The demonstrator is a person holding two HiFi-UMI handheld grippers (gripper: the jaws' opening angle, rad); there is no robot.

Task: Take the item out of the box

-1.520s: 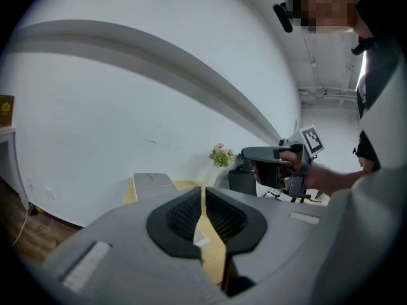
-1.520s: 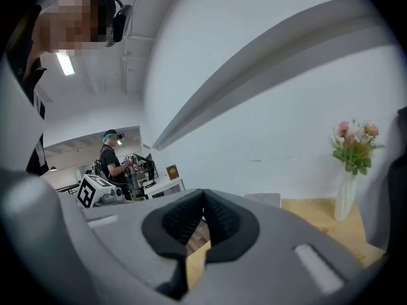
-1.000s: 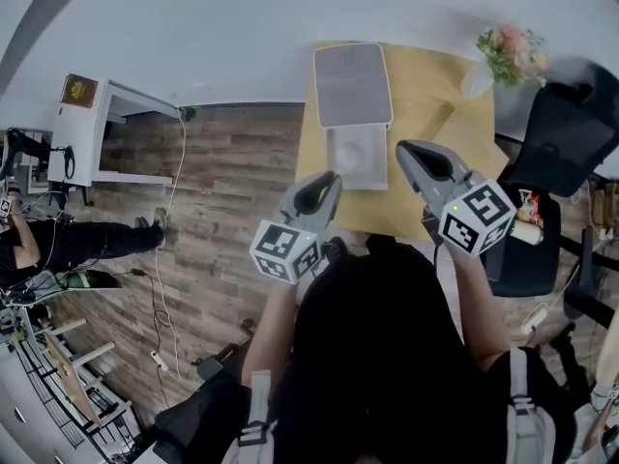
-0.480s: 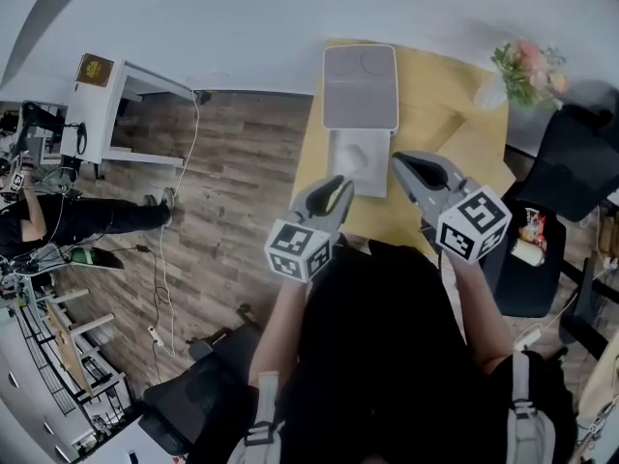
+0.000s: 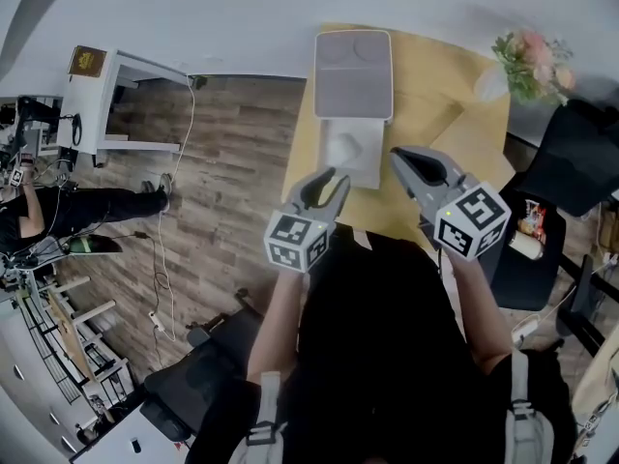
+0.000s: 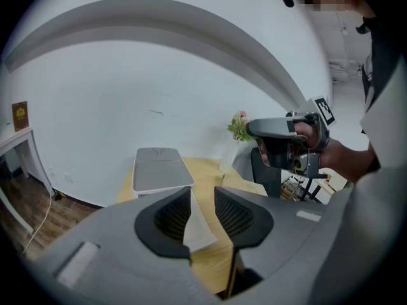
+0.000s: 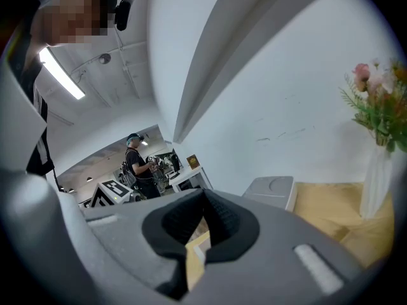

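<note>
Lid (image 5: 353, 73) folded back on the far side leaves the white box (image 5: 373, 168) open on the counter (image 5: 430, 104), so the pale item (image 5: 343, 150) inside lies exposed from above. The left gripper (image 5: 327, 178) hovers at the box's near edge, aimed at it. Its jaws have just been opening and stand slightly apart with nothing between them, likely readying to straddle the item. The right gripper (image 5: 399, 155) hangs beside the box's right edge, jaws together and empty, probably placed to steady the box. The item is not yet touched.
</note>
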